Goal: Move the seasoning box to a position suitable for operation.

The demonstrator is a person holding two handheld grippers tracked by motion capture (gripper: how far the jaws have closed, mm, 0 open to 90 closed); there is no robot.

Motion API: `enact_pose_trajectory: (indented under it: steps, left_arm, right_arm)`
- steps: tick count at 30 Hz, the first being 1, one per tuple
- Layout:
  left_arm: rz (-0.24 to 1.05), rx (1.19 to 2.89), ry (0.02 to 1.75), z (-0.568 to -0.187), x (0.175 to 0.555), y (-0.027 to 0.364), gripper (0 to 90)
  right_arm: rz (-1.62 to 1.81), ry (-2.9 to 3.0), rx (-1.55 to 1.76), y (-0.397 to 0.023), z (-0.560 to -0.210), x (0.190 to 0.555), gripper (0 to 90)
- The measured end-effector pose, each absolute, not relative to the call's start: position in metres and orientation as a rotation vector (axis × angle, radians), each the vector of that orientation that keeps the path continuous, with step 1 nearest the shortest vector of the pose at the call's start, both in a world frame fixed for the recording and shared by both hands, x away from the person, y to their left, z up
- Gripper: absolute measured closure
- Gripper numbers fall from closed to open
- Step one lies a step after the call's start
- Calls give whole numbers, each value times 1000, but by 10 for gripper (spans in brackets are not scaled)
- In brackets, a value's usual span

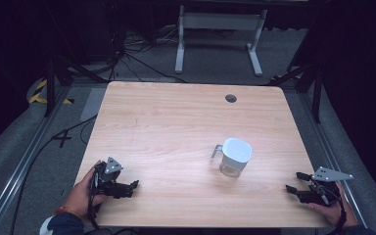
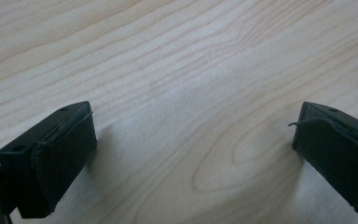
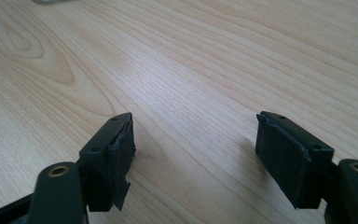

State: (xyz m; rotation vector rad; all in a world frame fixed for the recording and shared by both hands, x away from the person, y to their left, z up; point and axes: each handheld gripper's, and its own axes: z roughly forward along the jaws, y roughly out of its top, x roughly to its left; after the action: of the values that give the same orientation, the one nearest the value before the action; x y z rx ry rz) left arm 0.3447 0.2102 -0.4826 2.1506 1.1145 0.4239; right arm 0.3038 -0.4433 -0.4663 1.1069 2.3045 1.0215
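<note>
Looking down from the high view first: the wooden table (image 1: 176, 122) carries 1 clear measuring jug (image 1: 234, 157) with a white lid, upright, right of centre, its handle turned toward the left. I see my left gripper (image 1: 133, 186) low at the near left corner of the table, held in a hand (image 1: 81, 196), jaws aimed right toward the middle. My right gripper (image 1: 293, 182) sits at the near right edge, jaws aimed left, its grey plate on top. Jug lies between the 2 grippers, nearer the right one but well apart from both. A dark round hole (image 1: 231, 98) marks the far side of the tabletop.

Left gripper view: both black jaws spread wide, bare wood grain between them, nothing held. Pads hang close over the tabletop.

Right gripper view: 2 jaws set wide apart too, nothing between them but wood. 1 pad (image 3: 121, 158) shows a frayed, torn edge. A sliver of something pale at the top left edge; I cannot tell if it is the jug.
</note>
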Motion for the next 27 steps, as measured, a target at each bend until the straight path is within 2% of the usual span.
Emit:
enact_pose_trajectory:
  steps: [11,18,23,27]
  left_arm:
    - [424,2161,1120,-482,347,209,0]
    - [361,2211,989,-482,354,209,2]
    - [368,2214,948,-482,362,206,9]
    - [350,2213,905,-478,363,200,145]
  right_arm:
    - [1022,2306,1106,-443,-466,304,281]
    - [1022,2305,1106,-443,-466,304,281]
    - [1023,2305,1102,-443,-466,305,281]
    - [1020,2301,1108,-443,-466,304,282]
